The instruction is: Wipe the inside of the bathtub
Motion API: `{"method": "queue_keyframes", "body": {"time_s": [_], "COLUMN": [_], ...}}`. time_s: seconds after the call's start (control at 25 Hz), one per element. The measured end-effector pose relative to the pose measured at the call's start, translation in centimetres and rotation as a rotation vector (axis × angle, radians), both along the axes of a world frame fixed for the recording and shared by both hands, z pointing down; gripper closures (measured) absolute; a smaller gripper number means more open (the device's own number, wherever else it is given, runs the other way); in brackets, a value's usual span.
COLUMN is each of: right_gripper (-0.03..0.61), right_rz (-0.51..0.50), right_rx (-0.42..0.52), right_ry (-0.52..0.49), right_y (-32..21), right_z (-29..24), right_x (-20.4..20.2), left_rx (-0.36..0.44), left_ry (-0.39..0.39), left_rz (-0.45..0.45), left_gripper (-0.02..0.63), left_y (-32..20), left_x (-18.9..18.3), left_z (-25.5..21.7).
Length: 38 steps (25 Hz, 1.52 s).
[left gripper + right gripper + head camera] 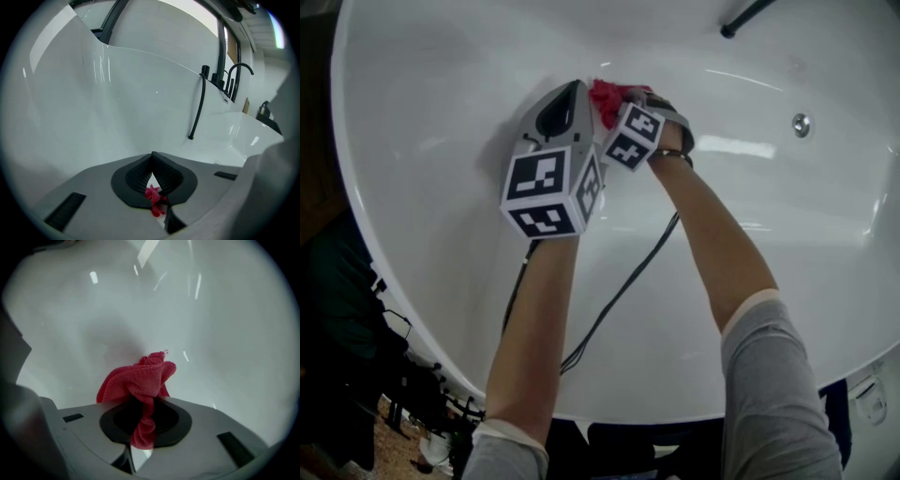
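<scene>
A red cloth [606, 99] is bunched against the white bathtub's [441, 112] inner wall. My right gripper [623, 105] is shut on it; in the right gripper view the red cloth [140, 380] bulges past the jaws and a strip runs down between the pads. My left gripper [574, 92] lies right beside it on the left, its tips touching the tub wall. The left gripper's [152, 155] jaws meet at the tips. A scrap of red cloth [155, 198] shows low in the slit between them. Whether it is pinched there, I cannot tell.
A chrome overflow fitting [802, 124] sits on the tub wall to the right. A black hose [197, 105] hangs over the far rim, below black taps [232, 77]. Black cables [619, 291] trail back from the grippers across the tub. Dark clutter [412, 412] lies on the floor at lower left.
</scene>
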State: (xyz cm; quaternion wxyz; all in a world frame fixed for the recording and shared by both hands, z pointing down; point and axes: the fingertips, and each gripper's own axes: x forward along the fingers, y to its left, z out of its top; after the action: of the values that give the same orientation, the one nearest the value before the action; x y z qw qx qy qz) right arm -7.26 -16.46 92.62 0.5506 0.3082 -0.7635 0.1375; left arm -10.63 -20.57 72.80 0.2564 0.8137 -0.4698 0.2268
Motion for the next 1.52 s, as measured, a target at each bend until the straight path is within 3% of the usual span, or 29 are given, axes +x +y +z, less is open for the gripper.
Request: {"method": "queue_keyframes", "body": {"time_s": [0.2,0.32,0.48,0.72,0.96,1.16,1.28,1.4,1.52], "right_gripper": [0.525,0.525,0.525,0.527,0.53,0.529,0.529,0.528,0.528], "right_rz": [-0.056,-0.018,-0.012,0.233,0.066,0.016,-0.018,0.085,0.258], "right_rx": [0.006,0.001,0.072,0.027,0.049,0.003,0.013,0.028,0.06], "right_ry": [0.056,0.056,0.114,0.065,0.044,-0.003,-0.032,-0.058,-0.023], "right_y": [2.8,1.0,-3.5,-9.0,-4.6,3.0,4.7,3.0,0.2], "right_z": [1.7,0.6,0.5,0.2,-0.1,1.6,1.0,0.5,0.5], "right_x": [-0.8,-0.2,0.7,2.4,-0.8,-3.4,-3.6,-0.7,5.7], "left_rx": [0.0,0.002,-0.002,0.019,0.013,0.015,0.015,0.011,0.0], "left_ry": [-0.003,-0.005,-0.007,0.0,-0.007,-0.008,-0.007,-0.004,-0.002], "left_rz": [0.001,-0.009,-0.013,-0.007,-0.018,-0.022,-0.012,0.001,0.0], "left_gripper": [0.609,0.609,0.609,0.609,0.609,0.609,0.609,0.609,0.609], "left_y": [0.4,0.3,0.5,0.1,0.4,0.4,0.5,0.7,1.1], "left_x": [-0.2,-0.4,-0.7,-0.8,-1.2,-1.5,-0.8,0.0,0.4], "left_z": [-0.1,-0.1,-0.2,-0.9,-1.1,-1.4,-1.5,-1.3,-0.8]}}
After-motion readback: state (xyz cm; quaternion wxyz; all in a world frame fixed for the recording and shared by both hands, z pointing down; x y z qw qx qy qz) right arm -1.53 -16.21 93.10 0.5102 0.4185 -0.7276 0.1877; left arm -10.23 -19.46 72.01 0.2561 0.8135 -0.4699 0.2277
